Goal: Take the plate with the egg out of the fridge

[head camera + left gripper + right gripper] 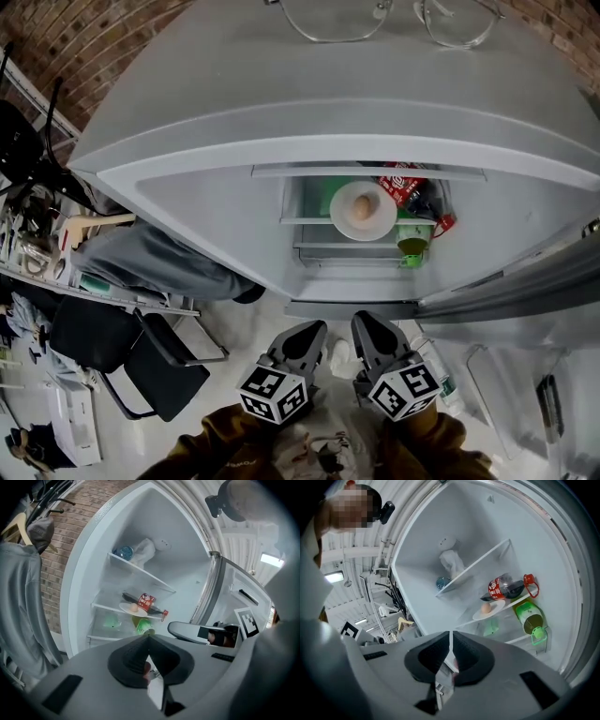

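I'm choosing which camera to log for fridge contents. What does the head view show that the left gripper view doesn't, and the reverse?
Only the head view: wire-framed clear glasses lying on top of the grey fridge. Only the left gripper view: the upper shelf, holding a blue round object and a white crumpled bag. Both: the white round plate carrying the tan egg, a red-labelled dark bottle and a green bottle.

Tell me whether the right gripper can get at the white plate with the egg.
Probably yes: the fridge is open and the round white plate sits inside with nothing before it. The right gripper is shut and apart from it, so it must open first.
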Tool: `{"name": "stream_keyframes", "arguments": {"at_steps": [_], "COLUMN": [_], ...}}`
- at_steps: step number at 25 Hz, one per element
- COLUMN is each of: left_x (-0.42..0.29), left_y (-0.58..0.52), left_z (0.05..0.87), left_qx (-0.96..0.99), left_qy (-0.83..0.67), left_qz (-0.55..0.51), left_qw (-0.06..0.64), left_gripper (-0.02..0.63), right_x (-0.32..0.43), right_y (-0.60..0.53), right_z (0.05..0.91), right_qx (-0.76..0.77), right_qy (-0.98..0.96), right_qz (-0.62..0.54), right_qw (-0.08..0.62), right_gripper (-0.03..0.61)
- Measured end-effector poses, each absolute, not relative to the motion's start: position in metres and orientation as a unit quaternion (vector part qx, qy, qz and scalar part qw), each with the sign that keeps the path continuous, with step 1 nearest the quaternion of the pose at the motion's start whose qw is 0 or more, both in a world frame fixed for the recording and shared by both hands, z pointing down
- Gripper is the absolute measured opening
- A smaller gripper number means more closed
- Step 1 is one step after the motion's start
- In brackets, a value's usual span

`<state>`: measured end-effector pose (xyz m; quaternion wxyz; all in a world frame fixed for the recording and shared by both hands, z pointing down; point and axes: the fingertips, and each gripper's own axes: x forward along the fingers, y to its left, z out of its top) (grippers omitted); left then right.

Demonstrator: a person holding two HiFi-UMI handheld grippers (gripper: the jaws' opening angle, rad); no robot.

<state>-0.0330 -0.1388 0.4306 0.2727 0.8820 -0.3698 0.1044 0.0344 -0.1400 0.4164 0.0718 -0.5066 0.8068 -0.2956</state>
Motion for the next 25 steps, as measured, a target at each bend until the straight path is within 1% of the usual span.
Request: {"name": "stream_keyframes", "arguments": {"at_steps": [8, 10, 19, 25], "left_x": [-0.029, -0.03, -0.038, -0.042], "left_y": [-0.15, -0.152, -0.16, -0.163], "left_z": [0.43, 0.428, 0.428, 0.429], "left_qx": [0.882, 0.881, 0.879, 0.877], "left_qy": [-0.37, -0.371, -0.38, -0.383], "left_qz": [0.106, 0.104, 0.098, 0.096], "left_qw": [0.273, 0.273, 0.273, 0.274], "left_gripper": [0.008, 0.008, 0.008, 0.008], "right_x": [0.045, 0.045, 0.046, 0.049], "right_y": [-0.157, -0.16, -0.173, -0.184], "right_z": [0.435, 0.436, 0.438, 0.441], "right_qx": [-0.479, -0.473, -0.464, -0.45], "right_qy": [0.76, 0.754, 0.747, 0.728], "right_qz": [-0.421, -0.434, -0.452, -0.485], "right_qw": [0.131, 0.138, 0.151, 0.178], "right_gripper": [0.009, 0.032, 0.044, 0.052]}}
